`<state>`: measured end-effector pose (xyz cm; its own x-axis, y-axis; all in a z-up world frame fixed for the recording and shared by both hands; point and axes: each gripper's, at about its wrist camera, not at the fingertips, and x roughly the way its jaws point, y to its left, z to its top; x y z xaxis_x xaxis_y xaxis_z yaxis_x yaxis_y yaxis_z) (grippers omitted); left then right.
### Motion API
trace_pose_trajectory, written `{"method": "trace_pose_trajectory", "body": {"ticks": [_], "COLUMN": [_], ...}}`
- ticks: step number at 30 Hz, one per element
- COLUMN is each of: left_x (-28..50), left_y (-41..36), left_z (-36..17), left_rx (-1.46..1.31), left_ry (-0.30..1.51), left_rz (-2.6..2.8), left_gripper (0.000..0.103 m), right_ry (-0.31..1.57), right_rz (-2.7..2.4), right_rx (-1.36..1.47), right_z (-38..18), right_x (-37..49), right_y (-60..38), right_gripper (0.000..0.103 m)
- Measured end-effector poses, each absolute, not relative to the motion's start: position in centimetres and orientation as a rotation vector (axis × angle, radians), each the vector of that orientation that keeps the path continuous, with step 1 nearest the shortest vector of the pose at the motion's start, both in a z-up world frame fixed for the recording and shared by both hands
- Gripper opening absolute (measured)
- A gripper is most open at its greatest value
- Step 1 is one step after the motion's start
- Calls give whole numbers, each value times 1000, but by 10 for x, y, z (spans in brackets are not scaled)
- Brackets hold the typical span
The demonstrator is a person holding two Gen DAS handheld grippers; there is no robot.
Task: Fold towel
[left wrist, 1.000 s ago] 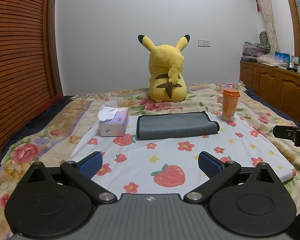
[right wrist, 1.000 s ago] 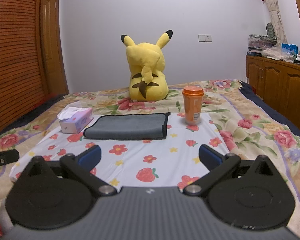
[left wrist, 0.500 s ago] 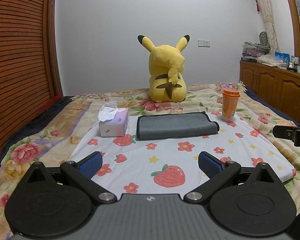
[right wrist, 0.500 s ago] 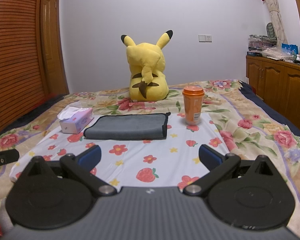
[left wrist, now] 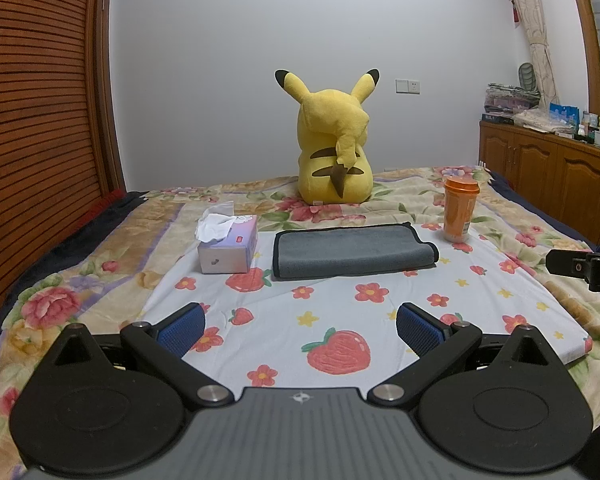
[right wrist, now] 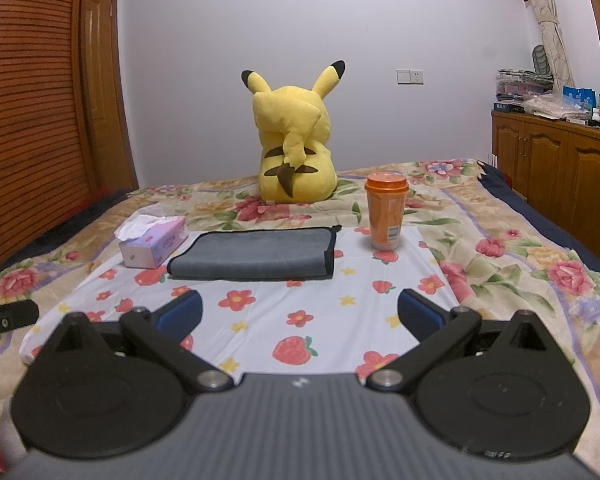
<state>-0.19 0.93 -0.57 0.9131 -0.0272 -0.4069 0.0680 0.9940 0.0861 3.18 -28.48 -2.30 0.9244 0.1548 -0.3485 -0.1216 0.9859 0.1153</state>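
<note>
A grey towel [left wrist: 350, 249] with dark edging lies folded flat on a white strawberry-print cloth [left wrist: 340, 312] on the bed; it also shows in the right wrist view [right wrist: 256, 255]. My left gripper [left wrist: 300, 328] is open and empty, held well short of the towel. My right gripper [right wrist: 298, 314] is open and empty, also well short of the towel. The right gripper's tip shows at the right edge of the left wrist view [left wrist: 584, 268]. The left gripper's tip shows at the left edge of the right wrist view [right wrist: 4, 318].
A tissue box [left wrist: 228, 248] stands left of the towel. An orange cup [left wrist: 459, 210] stands to its right. A yellow Pikachu plush [left wrist: 334, 152] sits behind. A wooden wardrobe [left wrist: 36, 120] is on the left, wooden cabinets [left wrist: 548, 184] on the right.
</note>
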Motion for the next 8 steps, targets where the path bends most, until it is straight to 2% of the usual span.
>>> {"method": "trace_pose_trajectory", "body": {"ticks": [8], "left_x": [-1], "left_y": [11], "left_z": [-4], "left_rx": [98], "left_ry": [420], "left_rz": [-48], "left_gripper": [103], "right_ry": [365], "right_rz": [142], "right_rx": [92], "right_z": [-23], "right_x": [32], "right_y": [-285], "right_gripper": [103]}}
